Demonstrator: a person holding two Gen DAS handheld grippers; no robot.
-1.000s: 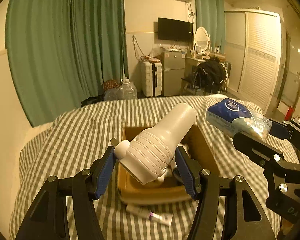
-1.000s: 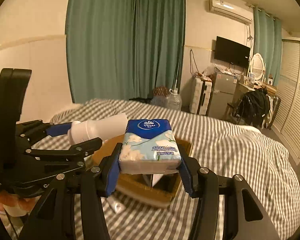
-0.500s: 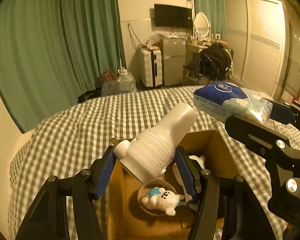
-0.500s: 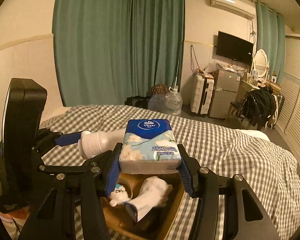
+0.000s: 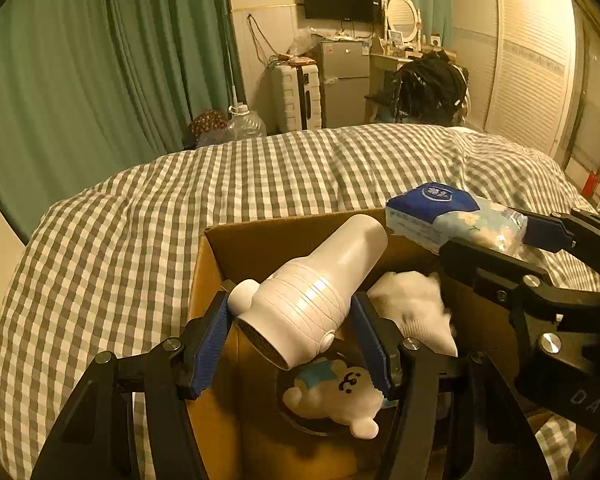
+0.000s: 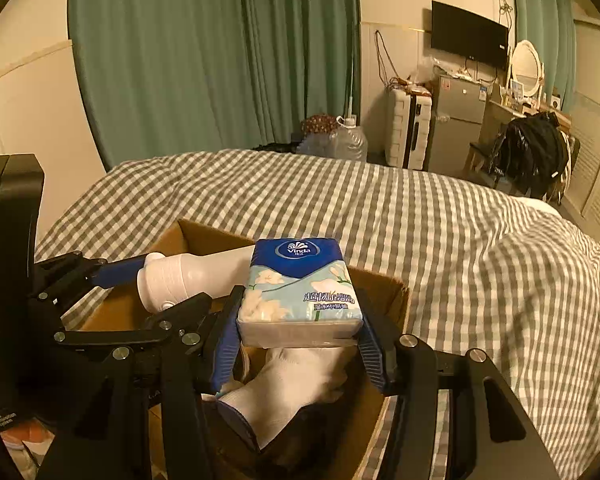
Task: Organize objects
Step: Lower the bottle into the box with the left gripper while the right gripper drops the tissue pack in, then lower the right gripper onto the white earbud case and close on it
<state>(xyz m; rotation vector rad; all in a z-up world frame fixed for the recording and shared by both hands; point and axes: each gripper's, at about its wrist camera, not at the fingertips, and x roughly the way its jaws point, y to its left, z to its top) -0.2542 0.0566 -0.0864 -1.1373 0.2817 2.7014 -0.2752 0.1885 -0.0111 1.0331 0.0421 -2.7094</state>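
Observation:
My left gripper (image 5: pixel 296 336) is shut on a white bottle (image 5: pixel 320 292) and holds it tilted over the open cardboard box (image 5: pixel 220 236). My right gripper (image 6: pixel 298 340) is shut on a blue Vinda tissue pack (image 6: pixel 300 292), held over the same box (image 6: pixel 396 292). The pack also shows at the right of the left wrist view (image 5: pixel 452 216), and the bottle at the left of the right wrist view (image 6: pixel 188 276). Inside the box lie a white sock (image 5: pixel 416 312) (image 6: pixel 296 384) and a small white bear toy (image 5: pixel 340 396).
The box rests on a bed with a grey checked cover (image 5: pixel 120 240). Green curtains (image 5: pixel 80 60), a water jug (image 5: pixel 244 124), a white suitcase (image 5: pixel 296 96), a small fridge and a wardrobe stand behind the bed.
Both grippers have moved forward and down over the box with their loads. The box interior with the sock and bear toy has come into view. Both grips are unchanged.

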